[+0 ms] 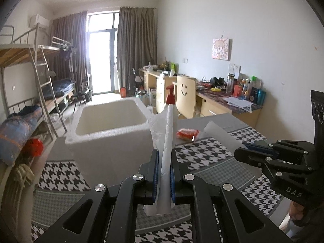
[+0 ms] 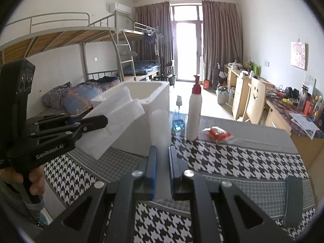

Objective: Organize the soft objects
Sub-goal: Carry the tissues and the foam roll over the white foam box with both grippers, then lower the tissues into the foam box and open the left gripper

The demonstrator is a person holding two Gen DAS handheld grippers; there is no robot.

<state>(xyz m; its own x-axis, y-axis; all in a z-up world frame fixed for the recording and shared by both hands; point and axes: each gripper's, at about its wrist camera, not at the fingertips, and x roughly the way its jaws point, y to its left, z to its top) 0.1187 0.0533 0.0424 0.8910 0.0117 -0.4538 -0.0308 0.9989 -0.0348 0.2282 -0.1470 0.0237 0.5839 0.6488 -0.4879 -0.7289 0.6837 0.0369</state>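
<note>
Pinching 1 white foam sheet point(image 1: 167, 156) between pressed-together fingers, left gripper point(image 1: 164, 176) and right gripper point(image 2: 162, 170) share it.

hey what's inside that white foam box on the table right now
Nothing shows inside the white foam box: the left wrist view sees only bare inner walls. Its floor is hidden below the rim, and in the right wrist view the white sheet covers part of the opening.
</note>
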